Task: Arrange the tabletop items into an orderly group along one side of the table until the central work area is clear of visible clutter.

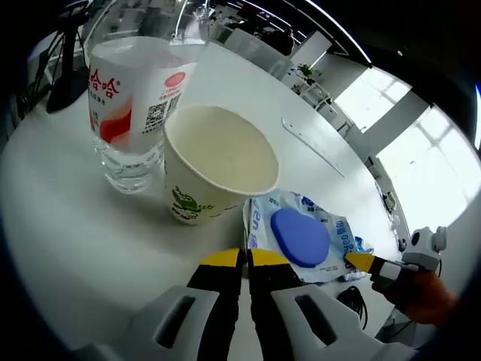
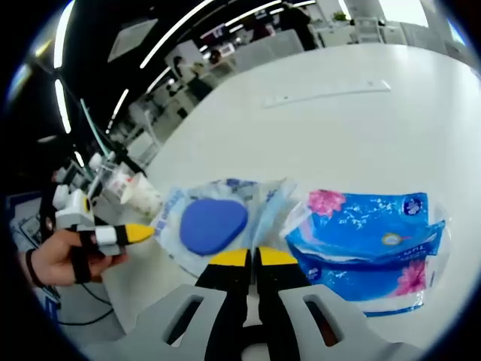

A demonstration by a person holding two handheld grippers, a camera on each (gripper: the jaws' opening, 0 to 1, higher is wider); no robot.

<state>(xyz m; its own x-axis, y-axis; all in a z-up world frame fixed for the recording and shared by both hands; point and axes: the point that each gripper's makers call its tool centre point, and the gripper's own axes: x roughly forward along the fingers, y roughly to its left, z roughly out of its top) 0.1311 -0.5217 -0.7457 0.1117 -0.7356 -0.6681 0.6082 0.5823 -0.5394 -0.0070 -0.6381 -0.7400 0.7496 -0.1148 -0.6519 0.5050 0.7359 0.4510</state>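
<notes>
**Wipes pack being closed in on from both sides**

The wet-wipes pack [image 1: 304, 237] with the blue flip lid [image 1: 300, 238] is being framed just ahead of the left gripper [image 1: 246, 259], slightly to its right, and the jaws are being held together with nothing between them. The right gripper [image 2: 252, 258] is likewise being held closed and empty, its tips right at the pack's near edge. The pack's long axis is being seen running across that gripper's line, with the tissue packet [image 2: 368, 248], blue with pink flowers, touching it on the right. A paper cup [image 1: 210, 169] with a green print is being shown beside the water bottle [image 1: 135, 98], touching or nearly so. A red-and-white label with Chinese characters and a QR code is being read there. Lettering on the pack is too warped to be read.
</notes>
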